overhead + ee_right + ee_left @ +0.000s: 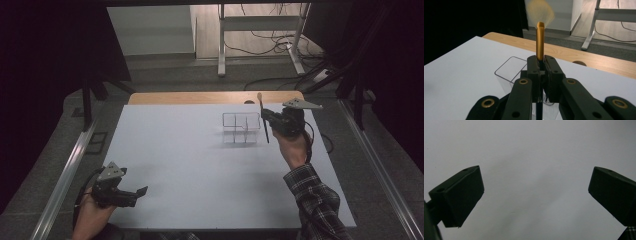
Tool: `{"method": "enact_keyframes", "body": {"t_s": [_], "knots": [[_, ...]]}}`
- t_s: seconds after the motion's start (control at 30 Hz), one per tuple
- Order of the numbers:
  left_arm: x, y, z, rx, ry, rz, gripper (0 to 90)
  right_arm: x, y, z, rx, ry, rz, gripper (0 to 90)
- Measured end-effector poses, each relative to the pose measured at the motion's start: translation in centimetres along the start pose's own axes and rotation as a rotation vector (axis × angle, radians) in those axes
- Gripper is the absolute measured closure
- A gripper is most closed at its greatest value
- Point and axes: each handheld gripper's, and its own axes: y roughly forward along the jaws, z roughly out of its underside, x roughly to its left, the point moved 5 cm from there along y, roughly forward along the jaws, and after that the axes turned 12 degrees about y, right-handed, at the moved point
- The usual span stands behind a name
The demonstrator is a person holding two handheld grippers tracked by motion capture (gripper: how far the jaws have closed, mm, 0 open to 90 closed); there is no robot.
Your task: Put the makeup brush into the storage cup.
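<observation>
White desk point(200, 165) under dim light carried little in the high view: a clear divided organizer point(241, 127) stood toward the far right, and beyond the far edge lay grey floor with cables. The right gripper point(265, 116) hovered just to the right of that organizer, pinching a makeup brush point(263, 117) whose long axis ran nearly upright, bristles at the top and the dark handle pointing down toward the desk. The left gripper point(142, 191) rested at the near left corner, well apart from the organizer, so the right hand was plainly the nearer one.

From the left gripper view, its jaws stood spread wide over bare desk with nothing between them.

From the right gripper view, the right gripper point(540, 68) was pressed together on the brush's point(540, 45) gold stem, with the blurred bristles above. The organizer point(510, 68) sat just beyond and to the left of the jaws, its open top below the brush, so the coming move probably called for a short shift to the left and then a descent, handle first.
</observation>
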Motion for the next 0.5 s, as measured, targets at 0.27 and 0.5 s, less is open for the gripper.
{"method": "enact_keyframes", "body": {"t_s": [0.27,0.5], "knots": [[0.0,0.0,0.0,0.002,0.001,0.000,0.6,-0.3,0.6,-0.6,-0.016,0.002,0.003,84.0],[0.0,0.0,0.0,-0.001,0.006,0.006,0.6,-0.6,1.2,-1.1,-0.025,0.015,0.005,84.1]]}}
